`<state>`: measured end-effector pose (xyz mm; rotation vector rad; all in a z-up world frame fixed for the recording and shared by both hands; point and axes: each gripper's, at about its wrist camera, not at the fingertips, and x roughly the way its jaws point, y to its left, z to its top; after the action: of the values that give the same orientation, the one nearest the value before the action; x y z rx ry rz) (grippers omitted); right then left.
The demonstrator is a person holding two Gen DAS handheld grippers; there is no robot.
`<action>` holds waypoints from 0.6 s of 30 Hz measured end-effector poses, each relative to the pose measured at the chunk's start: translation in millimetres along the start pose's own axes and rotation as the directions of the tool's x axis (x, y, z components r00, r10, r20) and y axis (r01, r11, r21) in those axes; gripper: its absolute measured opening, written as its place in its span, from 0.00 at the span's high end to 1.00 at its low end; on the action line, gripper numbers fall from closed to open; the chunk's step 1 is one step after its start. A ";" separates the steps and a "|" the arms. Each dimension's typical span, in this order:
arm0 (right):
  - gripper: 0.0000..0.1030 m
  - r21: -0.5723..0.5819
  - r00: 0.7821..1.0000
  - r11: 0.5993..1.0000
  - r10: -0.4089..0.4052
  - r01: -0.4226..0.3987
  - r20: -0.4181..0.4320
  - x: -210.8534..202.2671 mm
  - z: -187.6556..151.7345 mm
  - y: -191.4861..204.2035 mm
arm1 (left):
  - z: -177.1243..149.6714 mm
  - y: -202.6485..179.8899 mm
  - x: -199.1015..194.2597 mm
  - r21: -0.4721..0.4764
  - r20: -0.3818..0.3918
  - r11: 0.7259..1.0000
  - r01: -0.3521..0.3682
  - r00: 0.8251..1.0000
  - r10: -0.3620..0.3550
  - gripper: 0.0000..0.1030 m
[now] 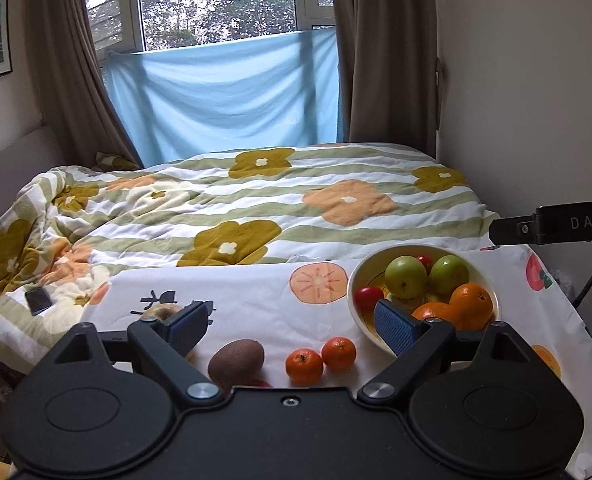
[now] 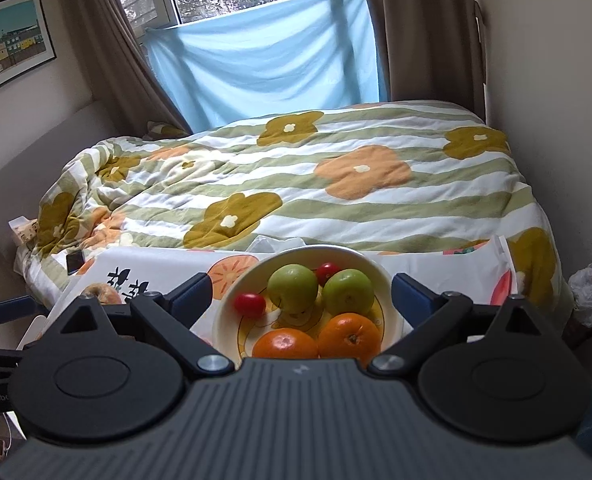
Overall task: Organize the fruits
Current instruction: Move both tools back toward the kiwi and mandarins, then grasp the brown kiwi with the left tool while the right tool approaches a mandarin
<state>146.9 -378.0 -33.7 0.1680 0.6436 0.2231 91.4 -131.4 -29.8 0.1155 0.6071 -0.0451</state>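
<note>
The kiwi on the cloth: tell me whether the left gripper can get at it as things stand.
Probably yes. The left gripper is open and empty, and the kiwi lies bare on the cloth just ahead, slightly left of centre, apart from the two tangerines.

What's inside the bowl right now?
The bowl holds two green apples, two oranges and two small red fruits. Anything beneath them, and the near rim behind the gripper body, is hidden.

I'm seeing the bowl [image 2: 224, 320] holding apples, oranges, tomatoes; kiwi [image 1: 236, 362] and two mandarins [image 1: 320, 359] lying beside it.
</note>
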 end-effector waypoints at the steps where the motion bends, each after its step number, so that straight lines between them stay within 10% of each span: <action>1: 0.00 -0.001 1.000 1.000 0.011 -0.011 -0.004 -2.9 -2.7 2.6 | -1.6 1.8 -4.3 0.001 0.000 1.000 -0.008 1.000 0.008 0.10; 18: 0.00 0.109 0.997 0.993 -0.024 0.032 -0.077 13.5 -46.7 72.5 | -20.9 65.6 11.0 0.100 -0.045 0.994 0.043 0.998 -0.038 0.09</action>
<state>117.9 -300.7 -62.0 0.2578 0.7331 0.1676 93.6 -63.8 -46.9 0.2021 0.6503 -0.1129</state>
